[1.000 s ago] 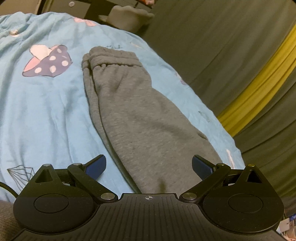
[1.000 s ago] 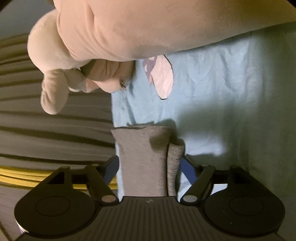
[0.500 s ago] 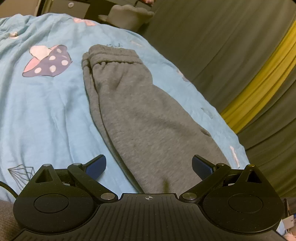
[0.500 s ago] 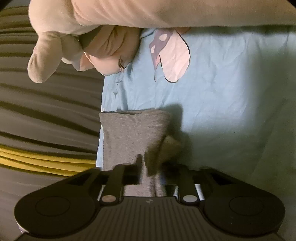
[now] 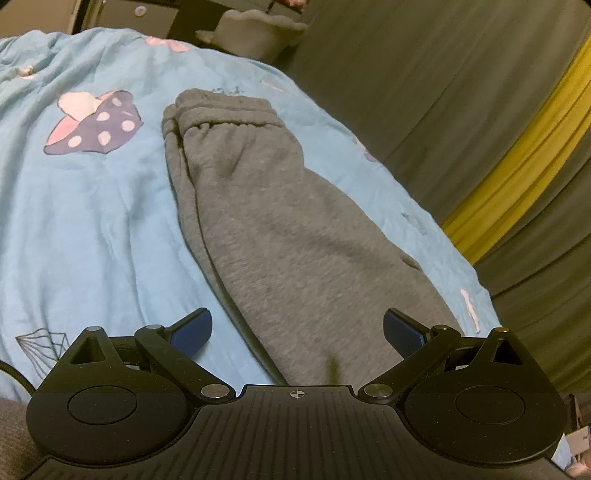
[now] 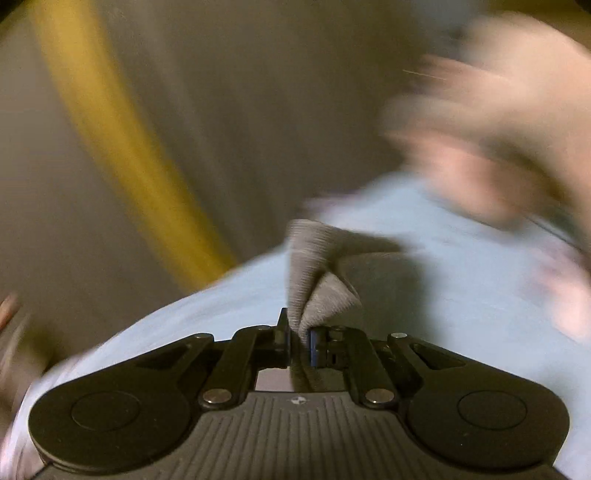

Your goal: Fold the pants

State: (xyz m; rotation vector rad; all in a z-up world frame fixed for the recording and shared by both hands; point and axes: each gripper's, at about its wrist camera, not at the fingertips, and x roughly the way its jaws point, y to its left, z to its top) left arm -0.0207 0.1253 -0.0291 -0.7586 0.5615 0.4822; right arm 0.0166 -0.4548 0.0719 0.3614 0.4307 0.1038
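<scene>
Grey sweatpants [image 5: 266, 221] lie folded lengthwise on a light blue sheet [image 5: 92, 221], with the waistband [image 5: 221, 107] at the far end. My left gripper [image 5: 297, 325] hangs open over the near part of the legs, and neither blue pad touches the cloth. In the right wrist view my right gripper [image 6: 299, 336] has its jaws closing tight on the ribbed grey cuff [image 6: 314, 266]. The cuff is pinched between the pads and stands lifted off the sheet [image 6: 461, 277]. That view is badly blurred by motion.
A pale plush toy [image 6: 498, 129] lies blurred at the upper right, beyond the cuff, and shows again as the plush toy [image 5: 255, 33] past the waistband. Dark striped bedding with a yellow band [image 5: 517, 147] drops away at the right edge of the sheet.
My right gripper went from open around the cuff to shut on it, then rose and rolled with the cuff. The left gripper and the rest of the pants have stayed put.
</scene>
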